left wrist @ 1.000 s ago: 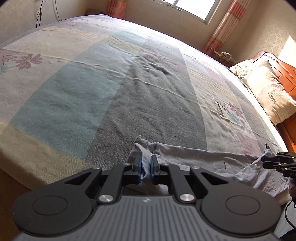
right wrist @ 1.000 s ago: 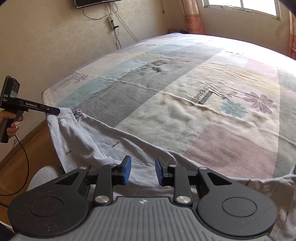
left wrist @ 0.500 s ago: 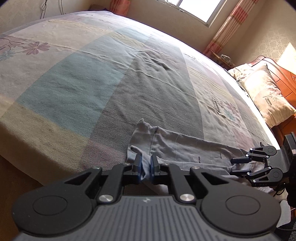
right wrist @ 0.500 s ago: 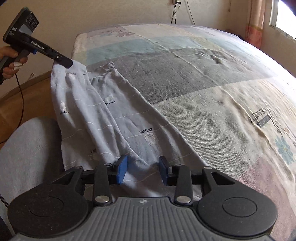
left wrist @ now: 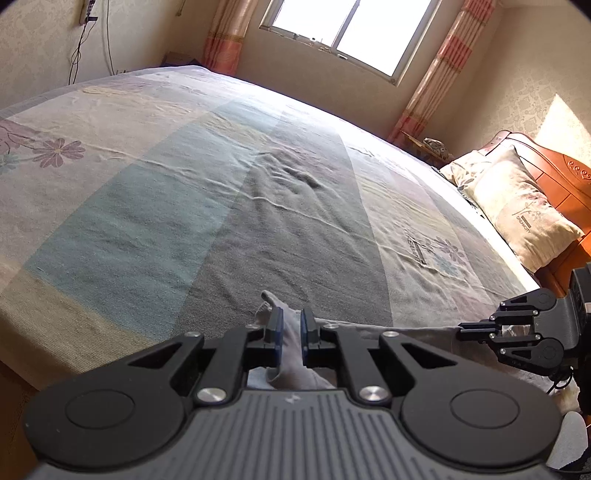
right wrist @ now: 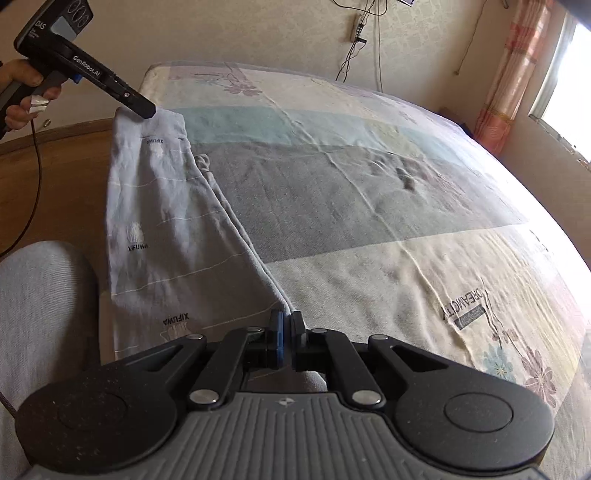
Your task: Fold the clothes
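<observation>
A wide bed (left wrist: 258, 206), covered in a patchwork spread of grey, teal and cream with flower prints, fills both views. A pale blue-grey garment (right wrist: 173, 236) printed with small logos hangs stretched along the bed's near edge, its long axis running from one gripper to the other, its upper hem resting on the mattress edge. The left gripper (left wrist: 289, 328) is clamped on one end of the cloth; the right gripper (right wrist: 287, 336) is pinched closed on the opposite end. A patterned pillow (left wrist: 517, 214) leans against the wooden headboard (left wrist: 561, 177). A window (left wrist: 347, 33) with striped curtains (left wrist: 436, 74) stands behind the bed.
</observation>
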A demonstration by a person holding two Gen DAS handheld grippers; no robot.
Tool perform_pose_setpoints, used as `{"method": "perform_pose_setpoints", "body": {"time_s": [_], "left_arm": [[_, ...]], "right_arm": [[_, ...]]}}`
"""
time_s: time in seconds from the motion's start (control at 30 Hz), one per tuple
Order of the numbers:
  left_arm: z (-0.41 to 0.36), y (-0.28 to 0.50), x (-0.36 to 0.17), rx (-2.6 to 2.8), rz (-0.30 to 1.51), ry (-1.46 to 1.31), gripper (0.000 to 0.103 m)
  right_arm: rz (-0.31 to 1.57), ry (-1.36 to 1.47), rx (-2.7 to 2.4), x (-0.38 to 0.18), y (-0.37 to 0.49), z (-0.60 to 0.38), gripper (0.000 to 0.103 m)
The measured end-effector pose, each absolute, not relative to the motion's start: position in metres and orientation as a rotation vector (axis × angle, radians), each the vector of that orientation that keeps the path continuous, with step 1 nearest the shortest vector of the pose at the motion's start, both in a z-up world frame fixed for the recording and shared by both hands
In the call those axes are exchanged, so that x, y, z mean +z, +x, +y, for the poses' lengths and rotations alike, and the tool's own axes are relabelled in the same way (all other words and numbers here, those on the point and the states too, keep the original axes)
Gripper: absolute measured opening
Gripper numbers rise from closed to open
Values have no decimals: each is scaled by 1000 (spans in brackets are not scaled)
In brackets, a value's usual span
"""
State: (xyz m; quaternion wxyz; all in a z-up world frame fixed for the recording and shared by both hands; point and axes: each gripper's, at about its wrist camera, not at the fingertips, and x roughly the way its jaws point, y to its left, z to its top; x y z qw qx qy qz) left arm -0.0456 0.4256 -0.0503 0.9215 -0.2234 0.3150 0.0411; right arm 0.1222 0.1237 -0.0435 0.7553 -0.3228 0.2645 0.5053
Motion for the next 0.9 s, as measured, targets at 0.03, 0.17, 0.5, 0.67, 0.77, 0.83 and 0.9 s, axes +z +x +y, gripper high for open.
{"method": "perform_pose_setpoints", "body": {"time_s": [0.03, 0.17, 0.5, 0.67, 0.77, 0.83, 0.9], "left_arm": [[428, -43, -53, 91, 643, -470, 8], [439, -36, -73, 123, 674, -534, 8], [387, -16, -60, 10, 728, -287, 8], [376, -16, -59, -2, 743, -241, 10], [374, -26, -58, -1, 740, -262, 19], [368, -35, -59, 27, 756, -243, 26], [362, -38, -63, 45, 799, -241, 40]], "right_arm": [[578, -705, 1093, -49, 125, 127, 5], [615, -728, 1054, -73, 132, 137, 5], [605, -578, 1015, -49, 134, 111, 38], [639, -503, 1131, -41, 138, 121, 36], [652, -492, 1239, -41, 141, 154, 35], [668, -482, 1318, -43, 145, 181, 33], [698, -477, 1382, -48, 151, 207, 26]]}}
